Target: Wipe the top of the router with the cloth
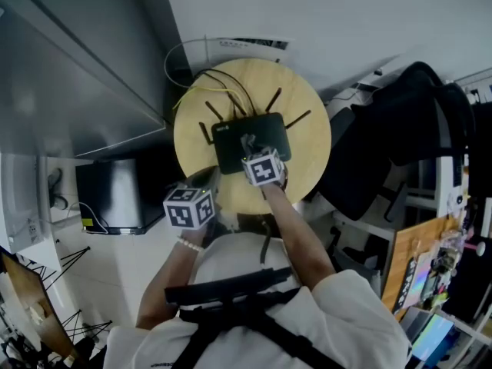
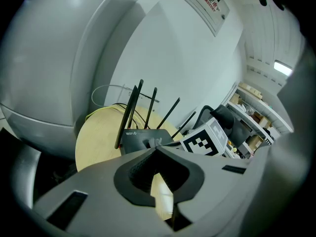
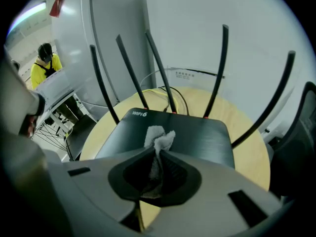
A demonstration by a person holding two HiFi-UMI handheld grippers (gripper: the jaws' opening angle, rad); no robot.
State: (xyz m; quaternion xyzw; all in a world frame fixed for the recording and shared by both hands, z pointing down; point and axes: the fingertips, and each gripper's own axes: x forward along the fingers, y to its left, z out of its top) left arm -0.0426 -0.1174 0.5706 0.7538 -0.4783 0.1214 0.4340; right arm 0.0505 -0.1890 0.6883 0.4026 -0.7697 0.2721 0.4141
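Your right gripper (image 3: 157,152) pinches the soft, light cloth (image 3: 159,137) tight, on top of the router (image 3: 197,137). It looks floppy, so grip it low and press gently. Your left gripper (image 2: 156,148) is closed, empty, near the router.

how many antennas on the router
5 thin black antennas on the flat black router: one on its left edge, three along the back, one on its right edge. Others may be hidden.

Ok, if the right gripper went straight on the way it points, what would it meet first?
The flat black top of the router. The cloth pinched in the jaws of the right gripper leads and would press onto it, short of the antennas. I can't tell whether the cloth touches yet.
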